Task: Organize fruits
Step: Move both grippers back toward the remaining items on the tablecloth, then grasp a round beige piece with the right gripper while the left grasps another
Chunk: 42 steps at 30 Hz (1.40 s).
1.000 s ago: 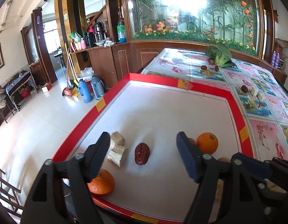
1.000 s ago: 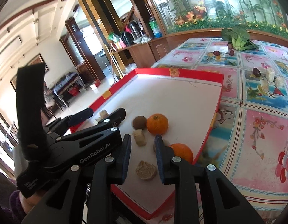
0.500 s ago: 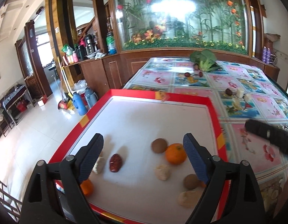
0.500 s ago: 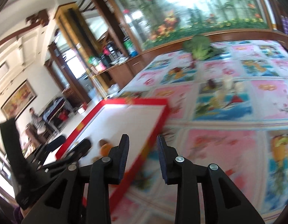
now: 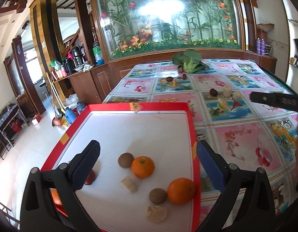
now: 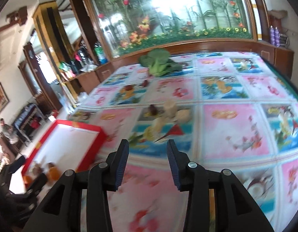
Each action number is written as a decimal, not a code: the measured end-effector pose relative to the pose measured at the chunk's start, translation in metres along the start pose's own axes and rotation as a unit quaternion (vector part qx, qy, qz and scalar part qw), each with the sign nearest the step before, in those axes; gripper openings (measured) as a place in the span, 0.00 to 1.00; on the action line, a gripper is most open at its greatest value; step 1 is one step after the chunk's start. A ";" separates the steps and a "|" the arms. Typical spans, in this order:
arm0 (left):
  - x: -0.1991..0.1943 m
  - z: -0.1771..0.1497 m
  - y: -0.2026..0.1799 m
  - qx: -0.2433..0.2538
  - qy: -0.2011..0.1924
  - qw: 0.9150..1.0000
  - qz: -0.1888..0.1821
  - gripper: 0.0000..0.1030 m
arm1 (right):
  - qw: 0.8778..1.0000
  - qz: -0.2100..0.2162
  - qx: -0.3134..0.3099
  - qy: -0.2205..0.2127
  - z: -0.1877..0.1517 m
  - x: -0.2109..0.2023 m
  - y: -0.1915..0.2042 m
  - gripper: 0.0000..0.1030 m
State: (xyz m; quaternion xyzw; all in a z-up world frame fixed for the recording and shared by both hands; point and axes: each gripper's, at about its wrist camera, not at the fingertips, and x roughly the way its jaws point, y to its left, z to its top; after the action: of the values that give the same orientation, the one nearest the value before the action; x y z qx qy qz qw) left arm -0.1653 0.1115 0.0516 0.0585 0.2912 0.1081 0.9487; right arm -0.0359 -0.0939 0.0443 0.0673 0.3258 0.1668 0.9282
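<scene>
Over the red-rimmed tray, the left hand-held gripper spreads wide and empty, its jaws just opened, risking nudging loose oranges aside

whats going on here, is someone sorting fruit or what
A person with a gripper in each hand is gathering fruit onto a red-rimmed tray. It already holds two oranges, brown round fruits and pale cut pieces. The left gripper hangs over the tray, empty, its jaws having just opened wide. The right gripper, also empty and just opening, points across the patterned tablecloth toward a dark date and pale chunks lying loose there.
</scene>
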 end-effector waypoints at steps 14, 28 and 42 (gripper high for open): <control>0.016 0.039 -0.031 0.029 0.011 0.999 -0.039 1.00 | 0.995 -0.068 0.022 0.070 0.028 0.080 -0.032 0.39; 0.087 0.102 -0.117 0.098 0.042 0.990 -0.095 1.00 | 0.990 -0.100 0.047 0.093 0.047 0.072 -0.092 0.24; 0.159 0.120 -0.186 0.156 0.063 0.976 -0.135 0.89 | 0.986 -0.058 0.109 0.110 0.051 0.068 -0.115 0.24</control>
State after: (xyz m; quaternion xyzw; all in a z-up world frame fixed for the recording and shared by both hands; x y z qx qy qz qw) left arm 0.0627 -0.0363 0.0324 0.1592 0.3685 -0.0644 0.9136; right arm 0.0765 -0.1784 0.0177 0.1306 0.4453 0.0826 0.8820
